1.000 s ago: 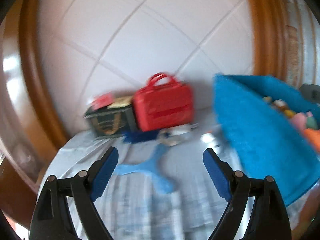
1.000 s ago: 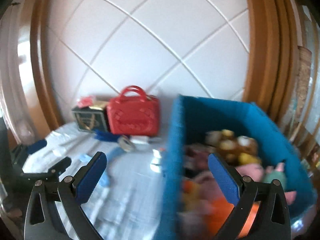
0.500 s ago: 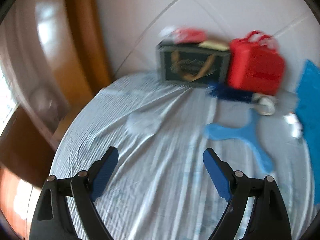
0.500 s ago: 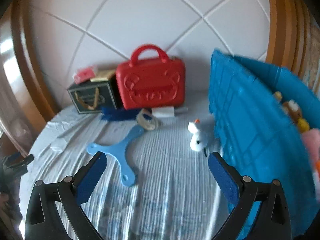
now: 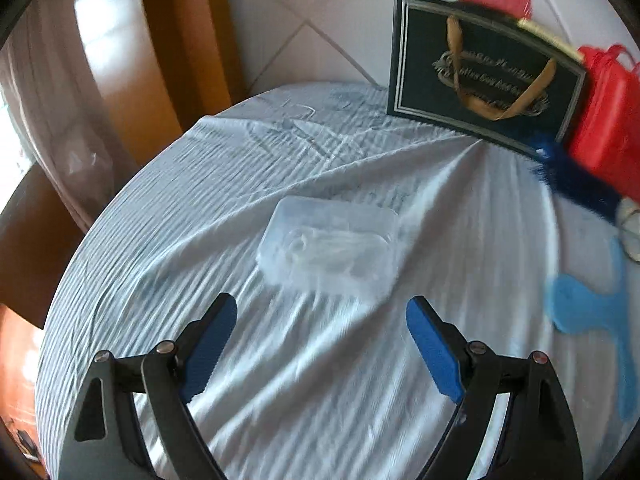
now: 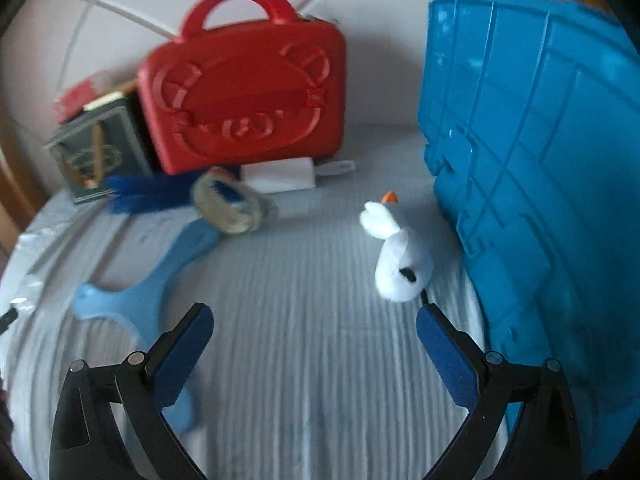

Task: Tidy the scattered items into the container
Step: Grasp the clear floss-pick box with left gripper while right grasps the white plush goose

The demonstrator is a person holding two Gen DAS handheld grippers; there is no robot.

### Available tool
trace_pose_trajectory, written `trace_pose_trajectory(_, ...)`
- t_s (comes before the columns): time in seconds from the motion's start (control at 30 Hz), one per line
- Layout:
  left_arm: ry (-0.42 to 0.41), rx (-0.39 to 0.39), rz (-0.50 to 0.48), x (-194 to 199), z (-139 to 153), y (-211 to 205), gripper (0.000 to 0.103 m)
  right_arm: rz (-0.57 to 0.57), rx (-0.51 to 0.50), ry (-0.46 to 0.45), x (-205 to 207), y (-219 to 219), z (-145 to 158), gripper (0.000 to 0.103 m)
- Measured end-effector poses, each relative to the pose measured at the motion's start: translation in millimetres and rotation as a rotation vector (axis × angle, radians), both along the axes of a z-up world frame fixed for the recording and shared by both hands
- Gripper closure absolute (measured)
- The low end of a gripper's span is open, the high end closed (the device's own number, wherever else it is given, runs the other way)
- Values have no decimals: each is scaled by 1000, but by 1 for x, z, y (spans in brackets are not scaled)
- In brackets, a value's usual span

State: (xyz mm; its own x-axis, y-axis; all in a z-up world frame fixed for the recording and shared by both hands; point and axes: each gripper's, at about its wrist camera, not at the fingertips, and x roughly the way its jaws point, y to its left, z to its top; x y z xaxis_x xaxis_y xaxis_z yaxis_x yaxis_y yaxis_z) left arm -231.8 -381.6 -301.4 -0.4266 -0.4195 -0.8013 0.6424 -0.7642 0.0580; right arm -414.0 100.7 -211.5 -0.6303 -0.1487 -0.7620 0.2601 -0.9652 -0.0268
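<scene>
Surface: round table (image 5: pixel 304 380) under wrinkled pale striped cloth
Wall: white tiles (image 6: pixel 132 12), far side
Frame: brown wood (image 5: pixel 180 40), left
Jaws: left gripper (image 5: pixel 320 320), right gripper (image 6: pixel 314 330) released, empty

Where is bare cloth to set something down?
Bare cloth lies between the clear box and the boomerang, and before the plush. It is crowded along the wall by the red case and tape.

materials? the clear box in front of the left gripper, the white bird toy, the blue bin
Clear rectangular box: looks like frosted translucent plastic; pale contents show dimly through it. Small white bird toy with an orange beak: soft plush, going by its fuzzy, rounded outline. Tall blue ribbed bin: rigid moulded plastic, glossy, with raised ribs and highlights.
</scene>
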Motion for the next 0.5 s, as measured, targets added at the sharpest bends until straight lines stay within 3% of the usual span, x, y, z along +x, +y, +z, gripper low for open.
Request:
trace_pose_trajectory(0.2, -32, -15, -2, -38, -25, -12, 14, -95, 63, 40, -48, 4, -31, 0)
trace_pose_trajectory(0.4, 18, -13, -3, -62, -29, -21, 13, -131, 154, 27, -86, 11, -66, 0)
trace_pose_trajectory(0.5, 26, -1, -8, -74, -29, -25, 13, -160, 110, 3, -101, 21, -82, 0)
